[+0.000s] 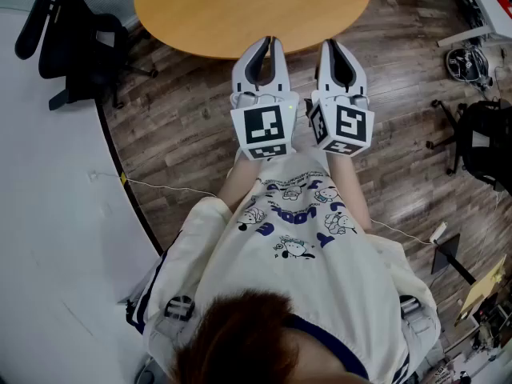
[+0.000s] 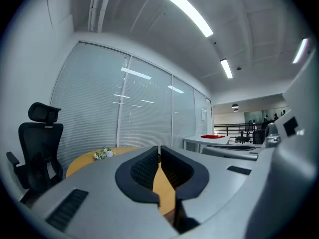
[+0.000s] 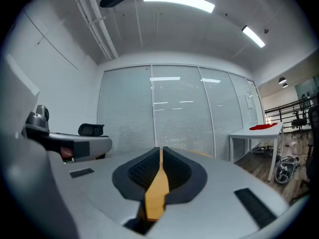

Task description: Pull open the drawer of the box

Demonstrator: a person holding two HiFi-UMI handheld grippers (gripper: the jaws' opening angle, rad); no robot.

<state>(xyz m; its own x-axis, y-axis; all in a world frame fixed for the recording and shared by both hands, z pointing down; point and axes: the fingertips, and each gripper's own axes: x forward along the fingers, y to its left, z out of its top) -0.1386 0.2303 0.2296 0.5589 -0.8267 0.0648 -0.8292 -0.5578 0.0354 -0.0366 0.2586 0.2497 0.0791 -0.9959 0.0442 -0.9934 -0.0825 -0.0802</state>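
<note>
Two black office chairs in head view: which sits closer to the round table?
The black chair on the person's left, just off the round wooden table's edge. The other chair stands well away on the right.

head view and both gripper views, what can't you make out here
- No box or drawer shows in any view; the head view's top edge cuts off the far side of the table.
- small pale bunch on the table, left gripper view: too small to identify.
- Near tabletop, gripper views: hidden behind the left gripper and right gripper themselves.
</note>
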